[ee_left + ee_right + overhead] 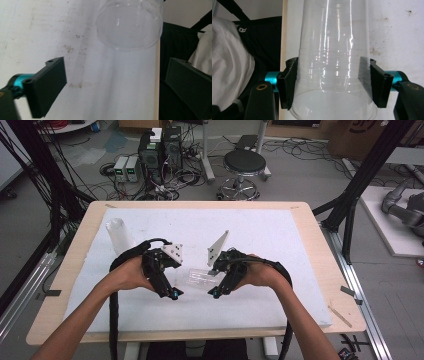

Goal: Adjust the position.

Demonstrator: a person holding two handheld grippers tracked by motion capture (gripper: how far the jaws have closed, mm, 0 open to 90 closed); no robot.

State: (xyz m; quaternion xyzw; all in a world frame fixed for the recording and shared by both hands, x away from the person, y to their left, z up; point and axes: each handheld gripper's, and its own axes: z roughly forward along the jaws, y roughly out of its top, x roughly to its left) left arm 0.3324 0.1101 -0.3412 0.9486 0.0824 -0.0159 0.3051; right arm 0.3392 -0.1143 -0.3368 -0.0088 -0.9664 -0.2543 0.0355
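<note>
A clear plastic cup (199, 277) hangs on its side between my two grippers, above the white board (280, 235). My right gripper (216, 292) is shut on it: in the right gripper view both black jaws press the cup's wall (334, 45) near its rim. My left gripper (172, 294) stands open just left of the cup. In the left gripper view its jaws are wide apart with nothing between them, and the cup's round end (128, 27) floats ahead of them, untouched.
A tall stack of clear cups (118, 236) stands upright at the board's back left. The wooden table edge (310, 220) frames the board. A stool (244, 162) and computer boxes (160, 150) with cables sit on the floor beyond.
</note>
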